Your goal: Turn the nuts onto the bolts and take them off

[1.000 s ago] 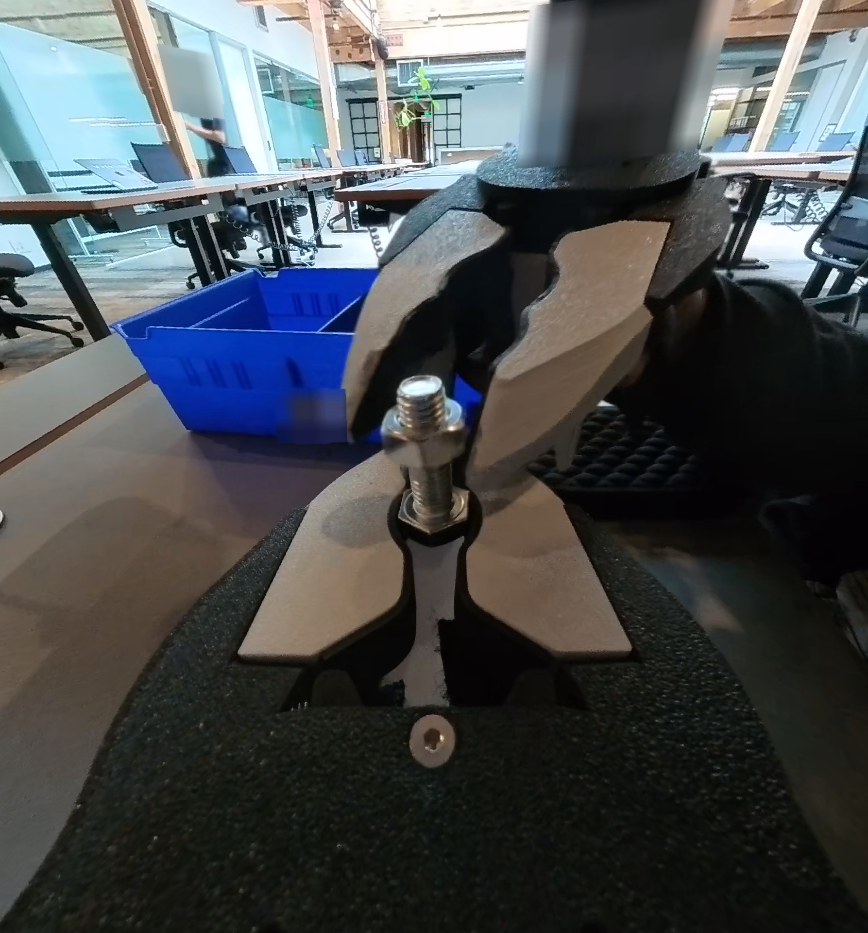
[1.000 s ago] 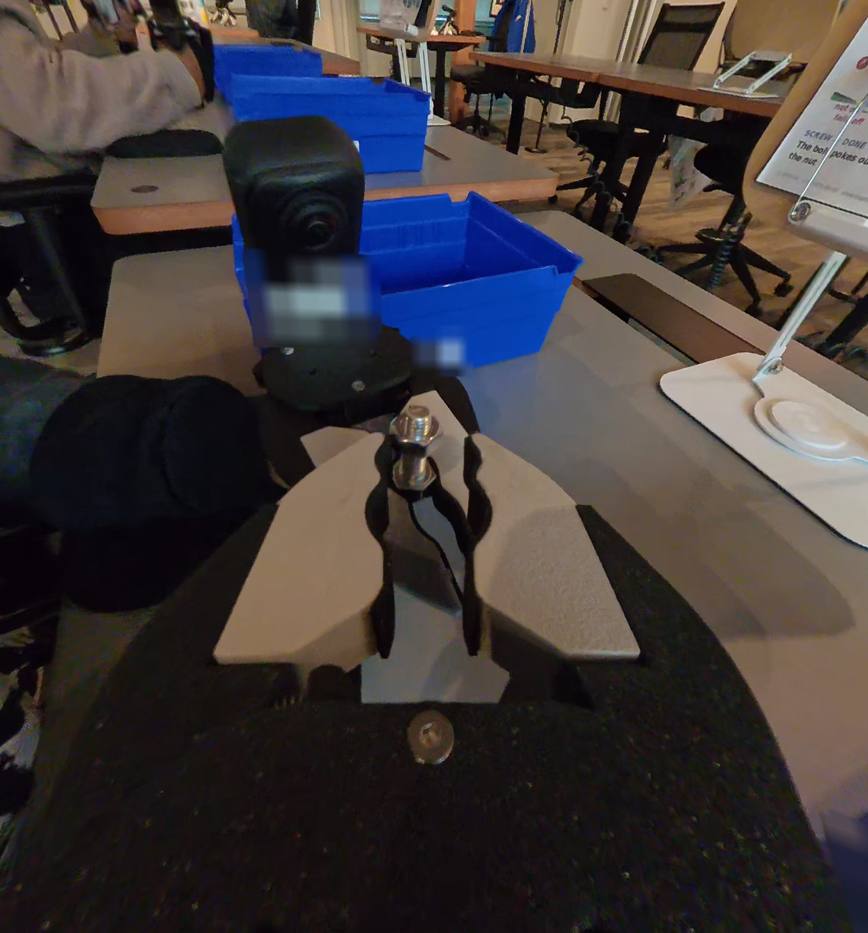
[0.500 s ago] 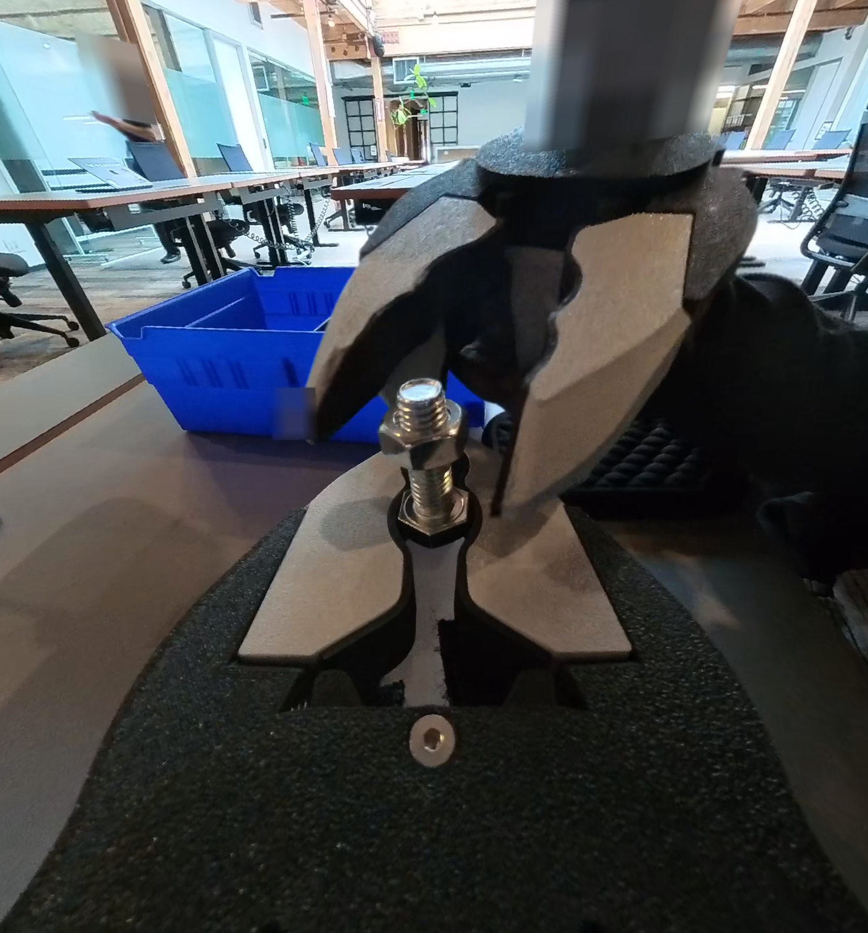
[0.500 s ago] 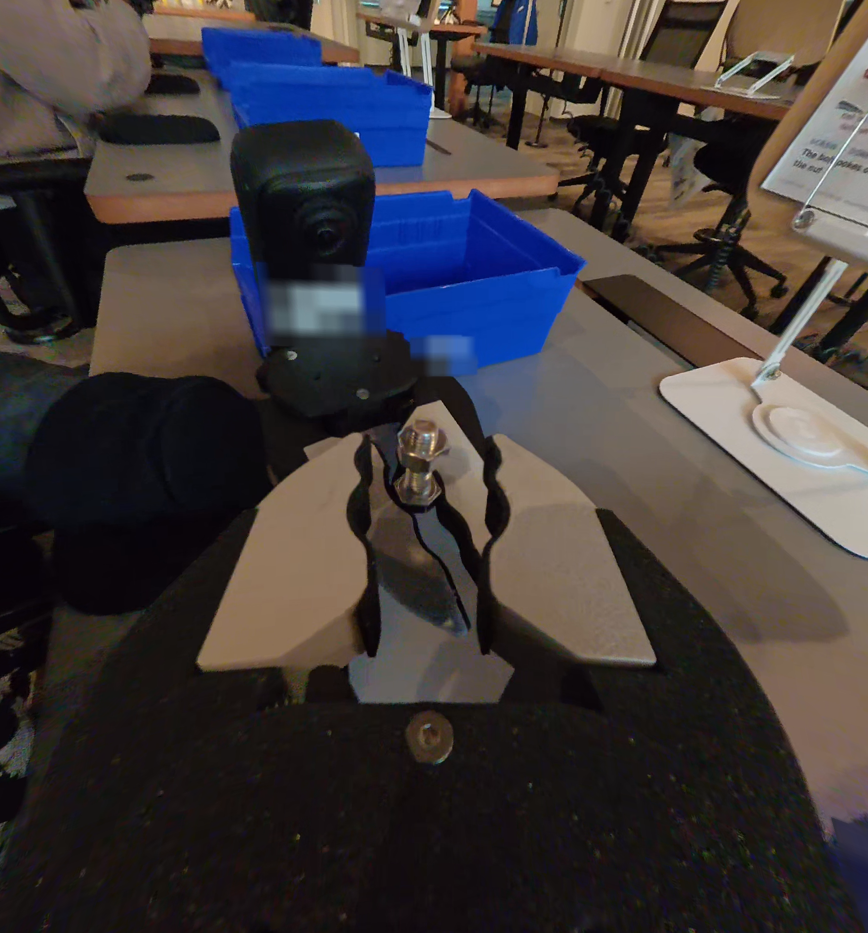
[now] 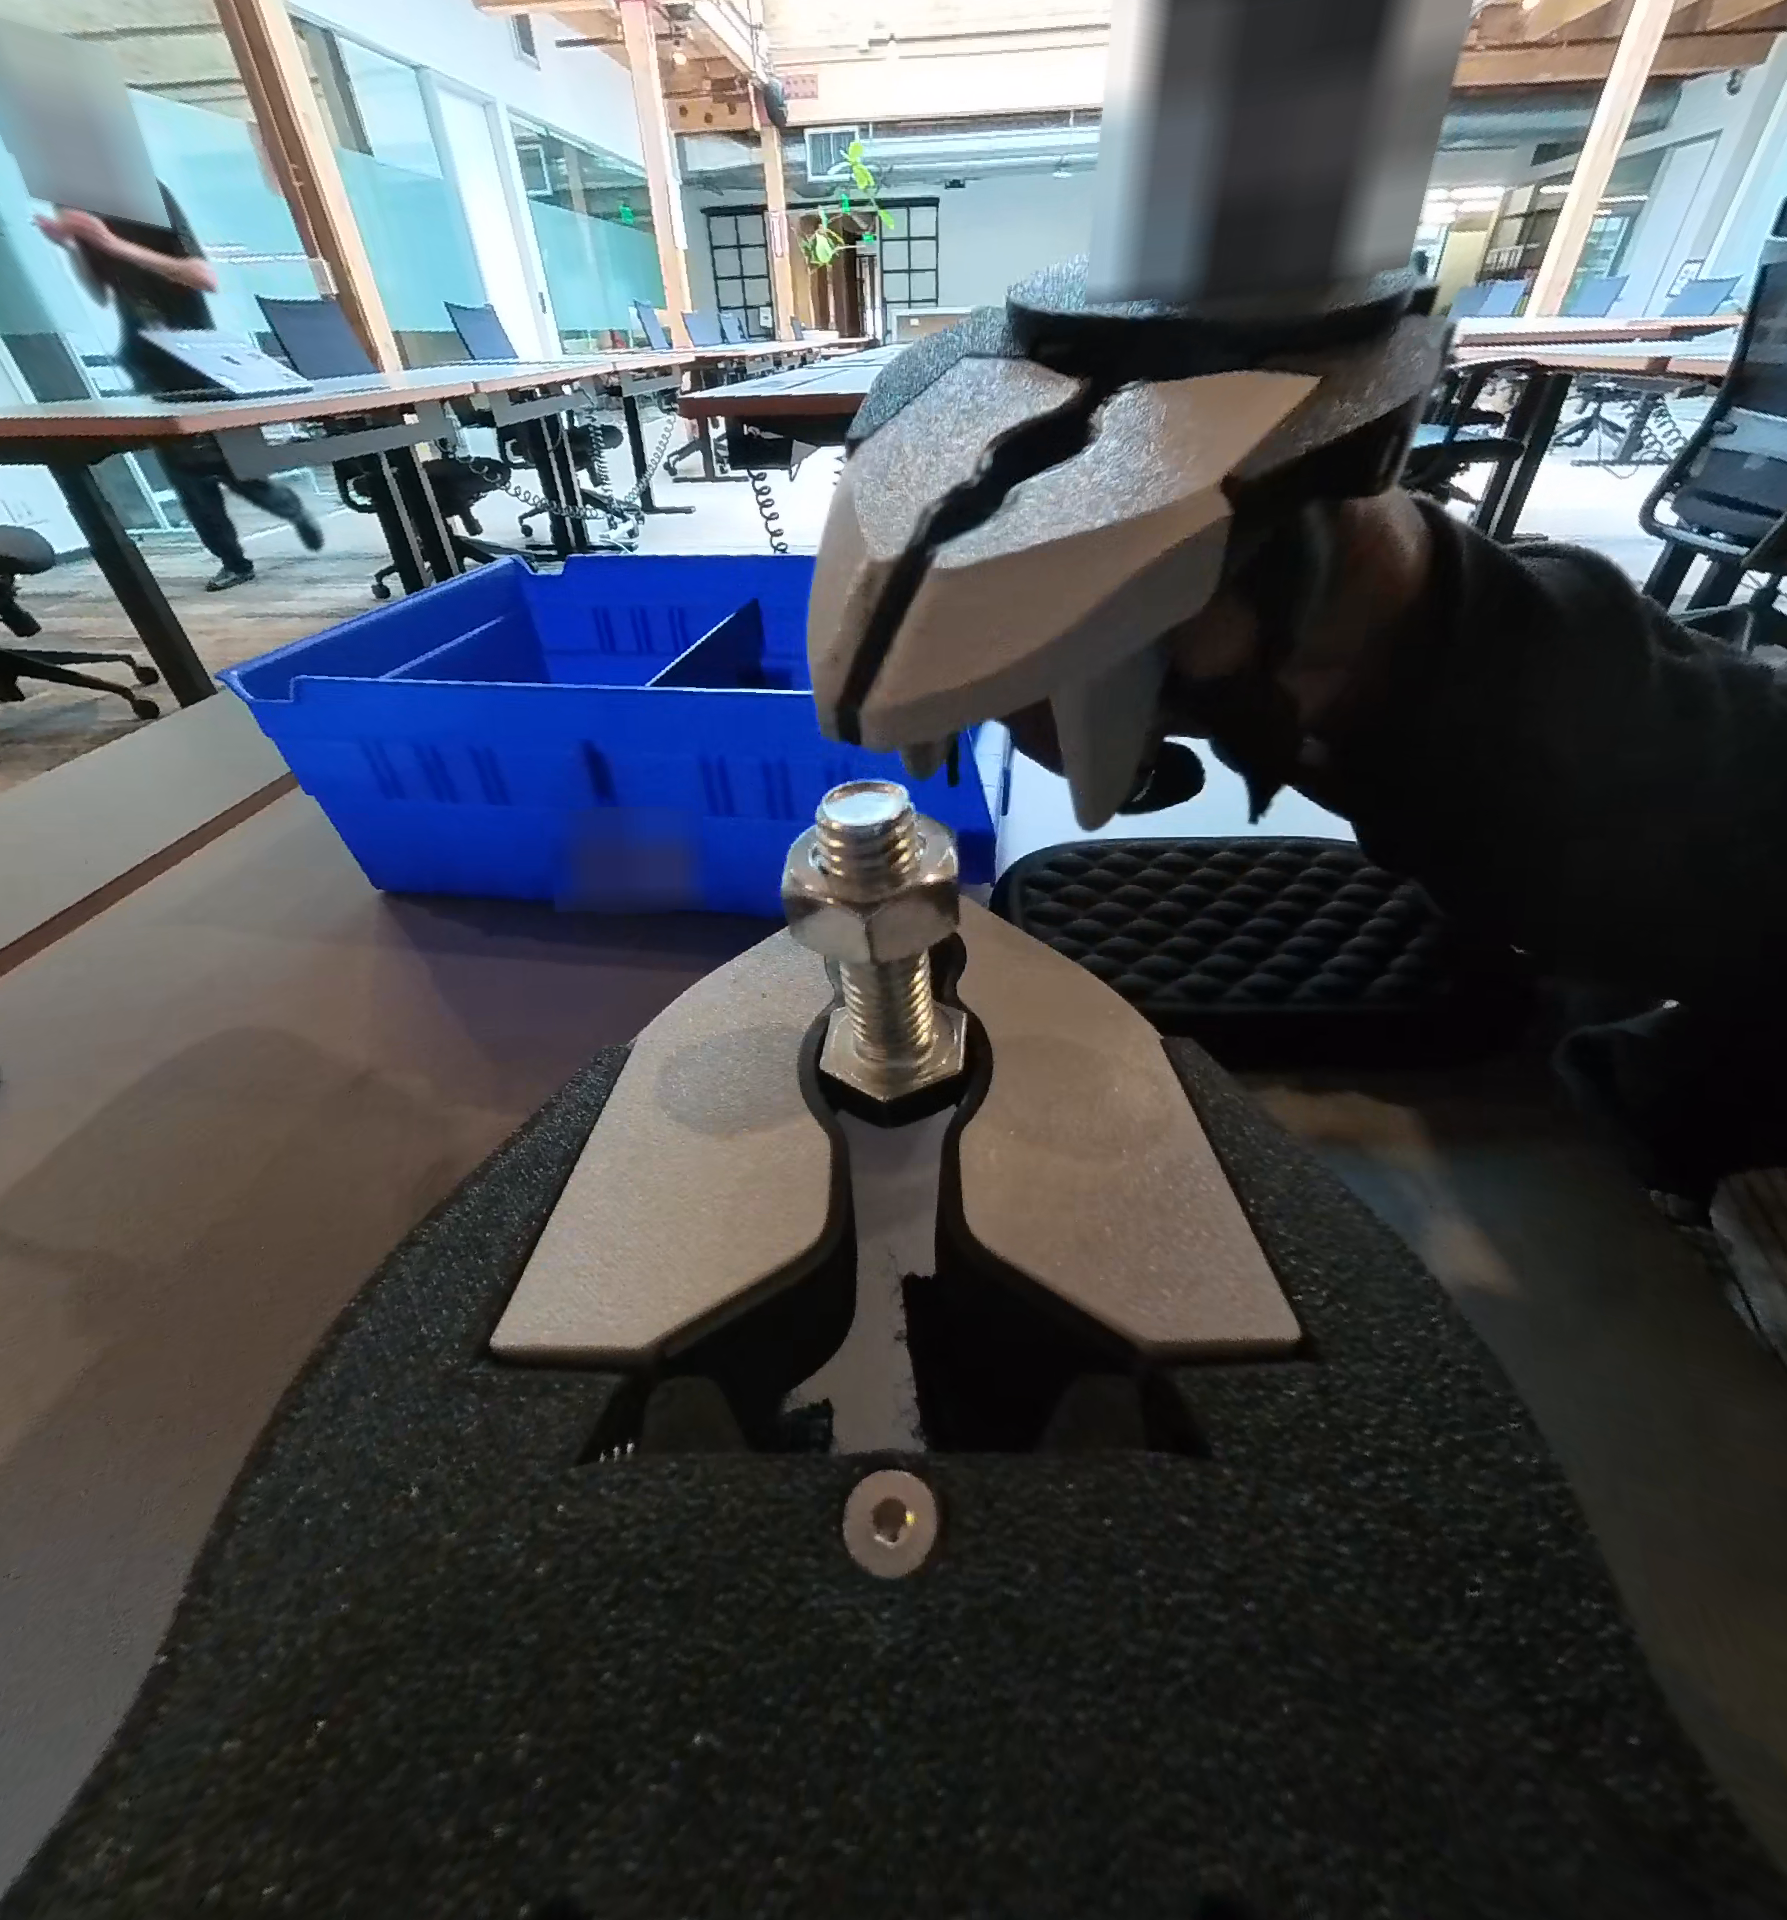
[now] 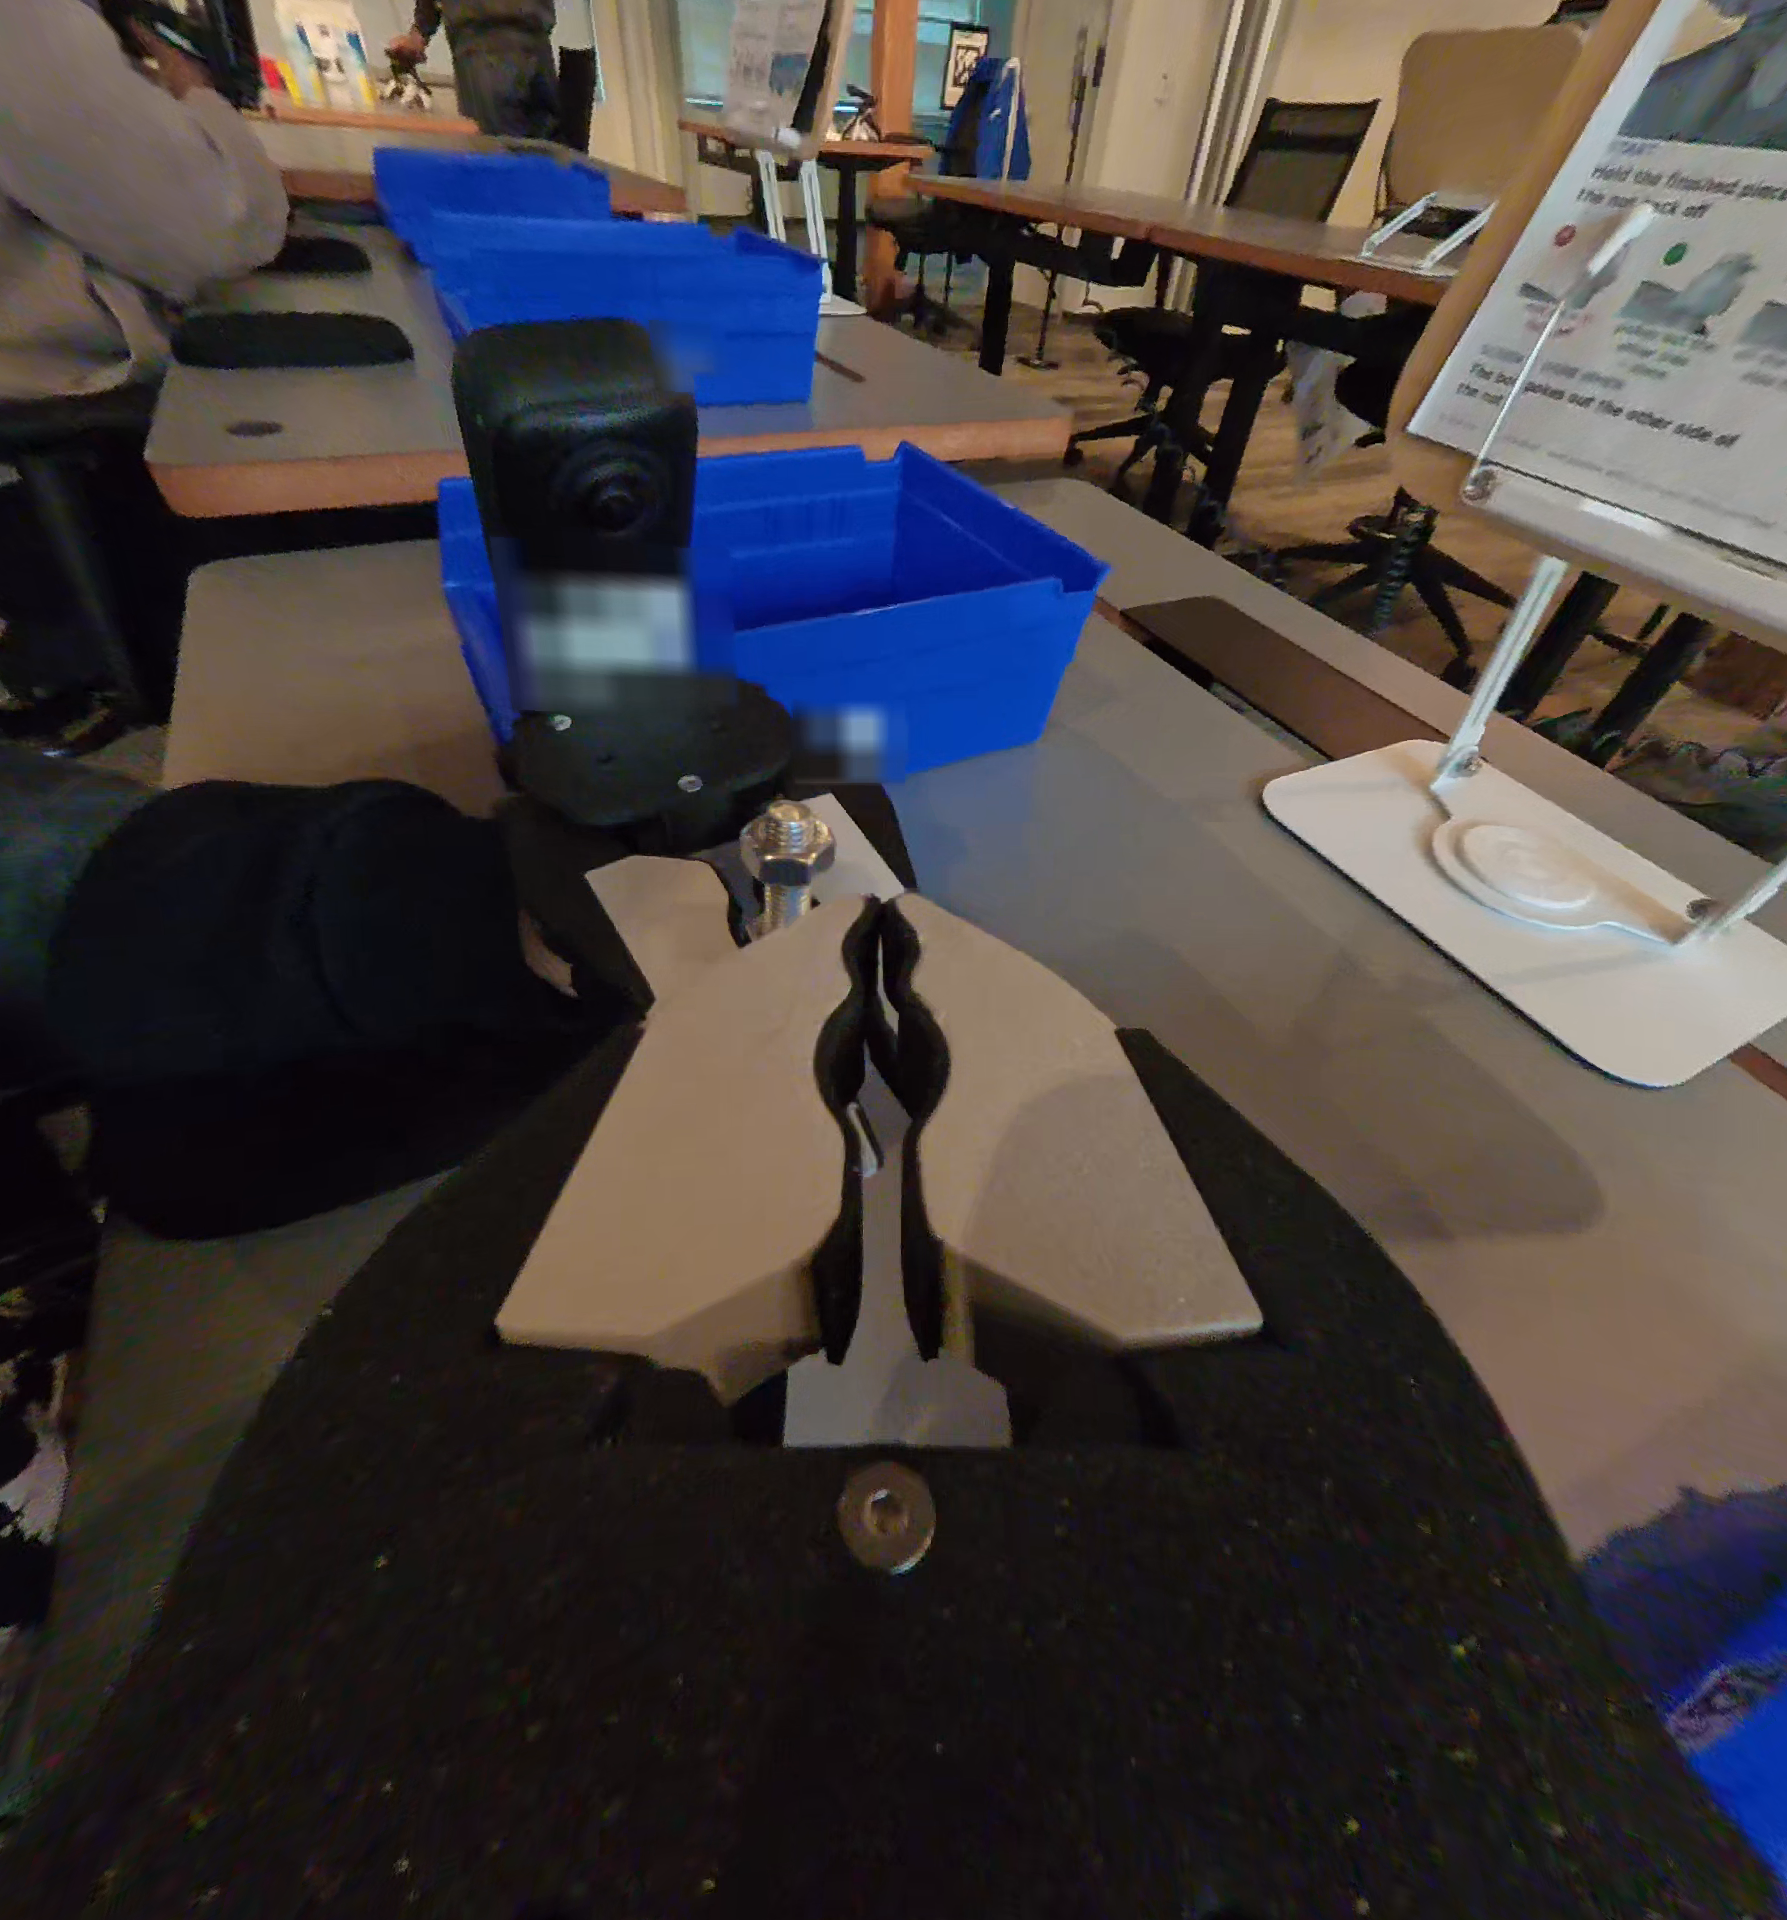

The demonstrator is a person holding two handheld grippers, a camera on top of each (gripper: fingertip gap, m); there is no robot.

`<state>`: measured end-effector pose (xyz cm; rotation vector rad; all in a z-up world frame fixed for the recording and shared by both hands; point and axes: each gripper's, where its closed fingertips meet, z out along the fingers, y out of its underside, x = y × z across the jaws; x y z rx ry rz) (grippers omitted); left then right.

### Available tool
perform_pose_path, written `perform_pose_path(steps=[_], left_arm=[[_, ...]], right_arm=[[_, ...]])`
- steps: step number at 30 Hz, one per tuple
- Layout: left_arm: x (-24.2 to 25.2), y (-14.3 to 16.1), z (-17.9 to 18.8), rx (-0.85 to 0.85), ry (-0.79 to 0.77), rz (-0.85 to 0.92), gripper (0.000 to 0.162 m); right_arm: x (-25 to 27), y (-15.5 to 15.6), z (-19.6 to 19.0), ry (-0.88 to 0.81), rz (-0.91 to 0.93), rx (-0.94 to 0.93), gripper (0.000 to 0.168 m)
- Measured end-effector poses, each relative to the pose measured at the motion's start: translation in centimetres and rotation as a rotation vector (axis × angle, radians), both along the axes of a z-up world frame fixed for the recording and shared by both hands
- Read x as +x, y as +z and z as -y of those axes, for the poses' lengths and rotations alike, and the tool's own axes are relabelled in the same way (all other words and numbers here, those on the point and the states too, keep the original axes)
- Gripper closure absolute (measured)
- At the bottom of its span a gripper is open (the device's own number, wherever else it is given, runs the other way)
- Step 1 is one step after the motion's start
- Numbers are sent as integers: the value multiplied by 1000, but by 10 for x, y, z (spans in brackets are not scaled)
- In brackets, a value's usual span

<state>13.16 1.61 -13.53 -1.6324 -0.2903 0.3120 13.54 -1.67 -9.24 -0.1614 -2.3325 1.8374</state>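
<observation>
A silver bolt (image 5: 884,997) stands upright with its hex head clamped in my left gripper (image 5: 894,1039), which is shut on it. A silver hex nut (image 5: 871,909) sits on the thread just below the bolt's tip. My right gripper (image 5: 853,727) hangs above and to the right of the bolt, jaws closed and empty, not touching the nut. In the right wrist view, my right gripper (image 6: 884,914) is shut, and the bolt with its nut (image 6: 787,854) stands just beyond and left of its tips, held by the left gripper (image 6: 764,894).
A blue divided bin (image 5: 556,748) stands on the grey table behind the bolt; it also shows in the right wrist view (image 6: 920,623). A black quilted pad (image 5: 1221,914) lies to the right. A white stand (image 6: 1533,904) holding an instruction sheet is at the right. There is about 5 centimeters between the tips of the two grippers.
My right gripper, which was around the nut, opened wider, drew back up and to the side, and closed empty. The left gripper and bolt have stayed put.
</observation>
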Motion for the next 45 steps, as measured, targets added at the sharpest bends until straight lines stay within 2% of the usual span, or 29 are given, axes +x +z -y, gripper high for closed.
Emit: perform_pose_path(steps=[2,4,5,8,14,17,21,26,28,32,35,42,45], left_arm=[[0,0,0,-2,1,0,150],[0,0,1,-3,2,0,150],[0,-1,1,-4,3,1,150],[1,0,0,-4,-2,-1,150],[1,0,0,-4,-3,-2,150],[1,0,0,-3,-2,-2,150],[0,1,1,2,0,0,150],[1,1,0,1,-2,-2,150],[1,0,0,-2,-3,-2,150],[0,0,0,-2,-3,0,150],[1,0,-1,-5,-6,-1,150],[1,0,-1,-5,-6,-3,150],[0,0,0,0,-4,1,150]], right_arm=[[4,-3,5,19,-10,21,162],[7,-6,13,36,-3,30,138],[9,-7,17,47,9,33,133],[9,-8,27,43,21,28,126],[10,-10,37,52,22,33,129],[9,-10,34,52,13,35,139],[10,-9,22,56,12,41,144],[2,-1,6,6,-2,6,168],[5,0,8,25,10,-2,168],[12,-6,19,66,36,9,138],[12,-9,29,68,40,17,130],[8,-8,35,52,35,11,135],[13,-7,25,87,28,14,148]])
